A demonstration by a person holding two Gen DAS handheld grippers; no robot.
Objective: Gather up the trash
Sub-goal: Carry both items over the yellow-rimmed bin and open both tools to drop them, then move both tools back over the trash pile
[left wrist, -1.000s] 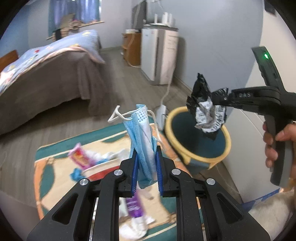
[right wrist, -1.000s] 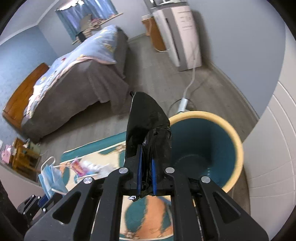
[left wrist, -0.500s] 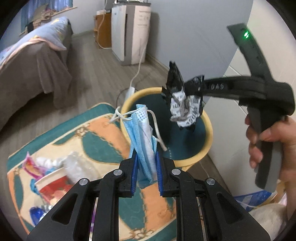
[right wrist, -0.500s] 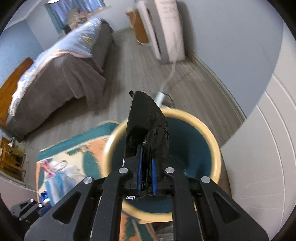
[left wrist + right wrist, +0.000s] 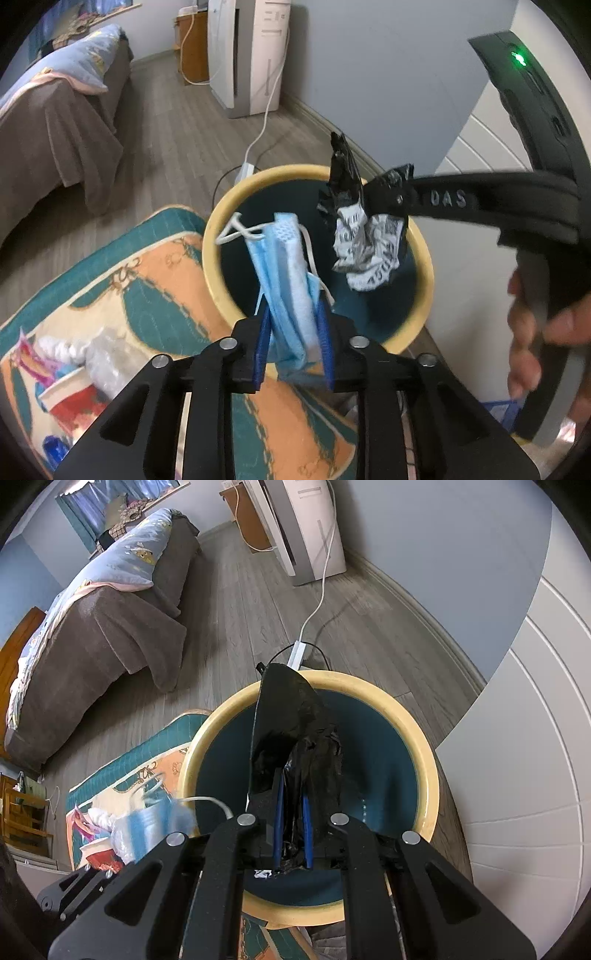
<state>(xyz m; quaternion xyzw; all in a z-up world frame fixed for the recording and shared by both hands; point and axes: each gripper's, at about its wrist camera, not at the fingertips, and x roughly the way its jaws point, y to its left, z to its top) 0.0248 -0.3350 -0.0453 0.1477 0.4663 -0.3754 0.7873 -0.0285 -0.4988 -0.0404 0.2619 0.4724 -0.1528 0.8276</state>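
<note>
A blue face mask [image 5: 288, 280] stands upright between the pads of my left gripper [image 5: 293, 332], whose jaws are opening while the mask still fills the gap. It hangs over the near-left rim of the yellow-rimmed teal bin [image 5: 212, 258]. My right gripper [image 5: 293, 823] is shut on a crumpled black wrapper [image 5: 291, 731] directly above the bin [image 5: 424, 760]. In the left wrist view the right gripper [image 5: 369, 192] reaches in from the right with the wrapper [image 5: 365, 254], printed white underneath, over the bin's mouth. The blurred mask [image 5: 155, 823] shows at the lower left of the right wrist view.
A teal and orange rug [image 5: 147, 295] left of the bin carries a red paper cup [image 5: 70, 395], clear plastic and a pink wrapper. A power strip [image 5: 299, 653] and cable lie behind the bin. A bed [image 5: 110, 620], a white appliance [image 5: 255, 55] and white panelling [image 5: 517, 775] stand around.
Both grippers came down and in over the bin, which now looms larger. The left pads stand slightly wider around the mask. The right grip on the wrapper is unchanged.
</note>
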